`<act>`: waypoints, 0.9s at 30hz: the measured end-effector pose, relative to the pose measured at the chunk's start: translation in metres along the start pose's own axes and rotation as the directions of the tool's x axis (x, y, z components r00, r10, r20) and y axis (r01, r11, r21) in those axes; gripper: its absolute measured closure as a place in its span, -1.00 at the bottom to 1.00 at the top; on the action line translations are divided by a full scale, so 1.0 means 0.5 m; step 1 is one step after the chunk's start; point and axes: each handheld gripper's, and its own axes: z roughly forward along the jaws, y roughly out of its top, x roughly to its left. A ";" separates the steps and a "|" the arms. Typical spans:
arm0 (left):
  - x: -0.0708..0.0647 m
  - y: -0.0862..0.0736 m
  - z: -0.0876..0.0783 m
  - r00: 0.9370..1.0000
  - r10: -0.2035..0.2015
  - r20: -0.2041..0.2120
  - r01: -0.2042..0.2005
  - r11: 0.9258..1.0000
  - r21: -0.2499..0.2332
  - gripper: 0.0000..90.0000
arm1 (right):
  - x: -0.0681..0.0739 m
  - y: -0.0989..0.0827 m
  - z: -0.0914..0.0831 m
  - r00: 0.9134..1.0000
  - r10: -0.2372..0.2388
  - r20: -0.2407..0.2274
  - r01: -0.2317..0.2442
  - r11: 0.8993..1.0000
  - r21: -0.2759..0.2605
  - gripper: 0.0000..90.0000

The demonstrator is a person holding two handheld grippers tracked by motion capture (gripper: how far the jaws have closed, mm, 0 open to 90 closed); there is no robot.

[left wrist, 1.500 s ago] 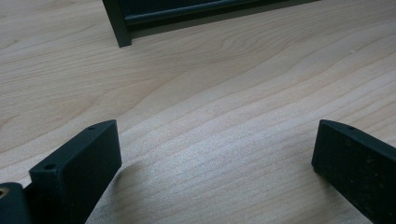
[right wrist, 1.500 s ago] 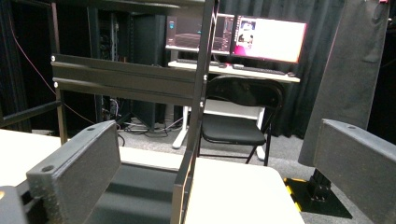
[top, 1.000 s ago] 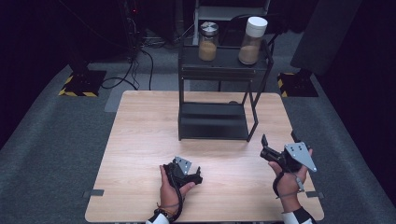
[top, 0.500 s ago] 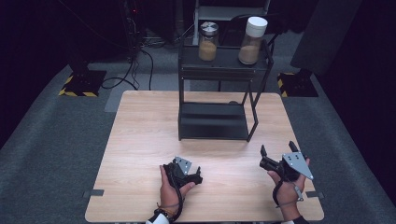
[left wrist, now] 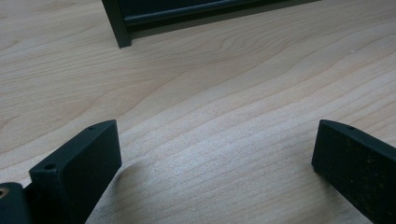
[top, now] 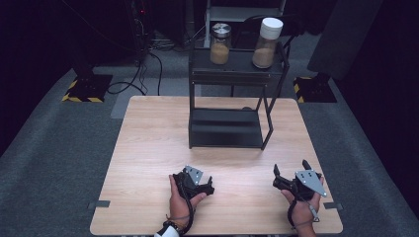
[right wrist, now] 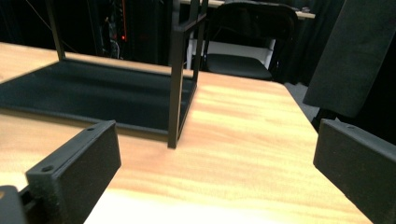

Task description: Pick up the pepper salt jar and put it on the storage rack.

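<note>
Now both hand-held grippers, left point(top: 210, 186) and right point(top: 289, 173), sit on the surface point(top: 148, 148) w/ jaws spread, empty. Jars point(top: 220, 44) stand on the rack point(top: 237, 61) top, well apart. Lift the right one high first, approach level.

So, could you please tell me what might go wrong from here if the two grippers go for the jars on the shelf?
1. The two glass jars, metal-lidded and white-lidded, stand high on the black metal shelf rack; a nudge could tip one off.
2. The open right gripper faces the rack's front post and might clip it.
3. The open left gripper lies low over the wooden table and could scrape it.
</note>
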 end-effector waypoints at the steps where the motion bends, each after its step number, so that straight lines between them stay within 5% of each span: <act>1: 0.000 0.000 0.000 1.000 0.000 0.000 0.000 1.000 0.000 -0.98 | 0.001 -0.002 0.000 1.000 -0.002 0.000 0.002 1.000 0.009 -0.99; 12: 0.000 0.000 0.000 1.000 0.000 0.001 0.000 1.000 0.000 -0.98 | 0.000 -0.031 -0.005 1.000 -0.001 -0.007 0.002 0.994 0.108 -0.99; 27: 0.000 0.000 0.000 1.000 0.001 0.001 -0.001 1.000 0.000 -0.98 | 0.000 -0.044 -0.002 0.999 0.004 -0.032 0.003 0.969 0.246 -0.98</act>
